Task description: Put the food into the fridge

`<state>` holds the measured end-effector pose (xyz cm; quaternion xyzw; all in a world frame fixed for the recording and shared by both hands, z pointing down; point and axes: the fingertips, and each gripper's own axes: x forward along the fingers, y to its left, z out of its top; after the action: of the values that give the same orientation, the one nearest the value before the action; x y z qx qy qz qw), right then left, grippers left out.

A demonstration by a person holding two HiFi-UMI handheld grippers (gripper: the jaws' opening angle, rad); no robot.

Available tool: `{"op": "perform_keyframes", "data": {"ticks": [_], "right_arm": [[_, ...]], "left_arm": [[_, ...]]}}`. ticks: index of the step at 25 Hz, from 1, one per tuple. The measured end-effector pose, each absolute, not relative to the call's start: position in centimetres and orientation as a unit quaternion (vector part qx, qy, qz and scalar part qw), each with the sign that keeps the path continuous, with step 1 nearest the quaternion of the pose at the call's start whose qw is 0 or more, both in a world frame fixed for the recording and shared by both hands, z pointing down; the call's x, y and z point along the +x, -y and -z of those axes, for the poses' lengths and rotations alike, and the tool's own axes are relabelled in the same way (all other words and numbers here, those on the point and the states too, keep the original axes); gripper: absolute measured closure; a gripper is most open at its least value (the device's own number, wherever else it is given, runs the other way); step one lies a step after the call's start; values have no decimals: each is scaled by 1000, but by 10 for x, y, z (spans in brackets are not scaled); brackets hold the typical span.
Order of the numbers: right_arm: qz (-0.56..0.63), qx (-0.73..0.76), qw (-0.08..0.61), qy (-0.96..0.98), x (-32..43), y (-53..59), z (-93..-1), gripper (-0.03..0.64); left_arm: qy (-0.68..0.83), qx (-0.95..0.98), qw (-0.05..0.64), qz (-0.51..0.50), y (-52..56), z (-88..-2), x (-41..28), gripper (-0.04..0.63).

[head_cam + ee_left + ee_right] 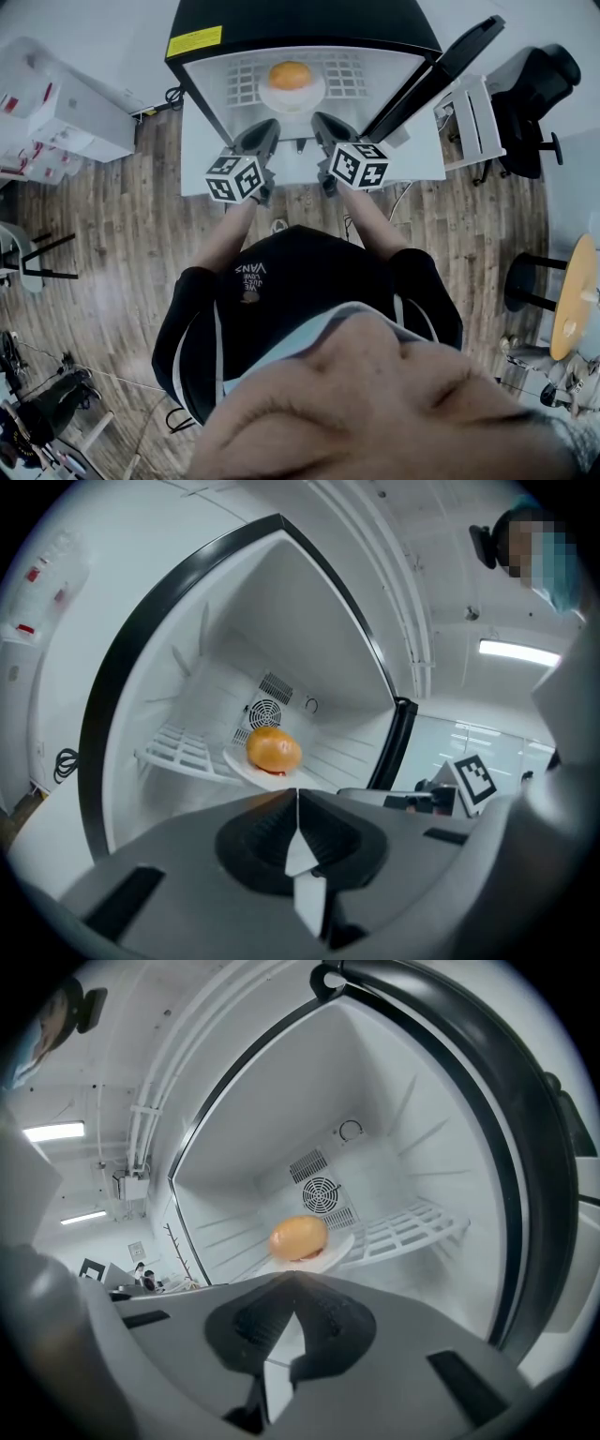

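Person's arms extend forward from a black top, one gripper in each hand, over a wood floor [112, 234].

Left gripper [265, 127]: marker cube [234, 178] faces up. In the left gripper view the jaws of the left gripper [297, 795] are together, edge to edge, with nothing between them.

Right gripper [326, 124]: just beside the left, cube [360, 165] up. In the right gripper view the jaws of the right gripper [286, 1283] are likewise closed, with nothing held.

Both grippers are held in front of the fridge [281, 23] opening, tips pointing into it and apart from its contents.

Fridge: black casing, white interior. Door [450, 66] stands open on the person's right.

Food [290, 75]: one round orange item, inside the fridge. It sits on a white plate [267, 97], which rests on the white wire shelf [239, 80]. Both gripper views confirm this: food [274, 750] on the plate [236, 763] on the shelf [183, 752]; food [299, 1238] on the plate [342, 1246].

Rear wall: round fan grille [263, 711] behind the food, also seen from the right [320, 1192].
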<state>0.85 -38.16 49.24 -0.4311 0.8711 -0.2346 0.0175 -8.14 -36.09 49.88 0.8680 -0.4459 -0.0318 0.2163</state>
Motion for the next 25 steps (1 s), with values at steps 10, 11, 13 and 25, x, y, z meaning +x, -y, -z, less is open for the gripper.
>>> {"op": "perform_keyframes", "data": {"ticks": [10,11,13,25], "right_arm": [[232,-434,6,-871,1,390,-497,604],[232,-434,6,-870,1,391,-498,604],[233,-436,6,-869,1,393,-498,604],[236,-445,9,-864,1,404,-499,604]], "left_arm": [[435,872,222,23,372,-503,-78,574],[435,872,223,23,373,-504,-77,574],[434,873,224,22,376,-506,-78,575],[425,872,242,25,390,-511,-79,574]]}}
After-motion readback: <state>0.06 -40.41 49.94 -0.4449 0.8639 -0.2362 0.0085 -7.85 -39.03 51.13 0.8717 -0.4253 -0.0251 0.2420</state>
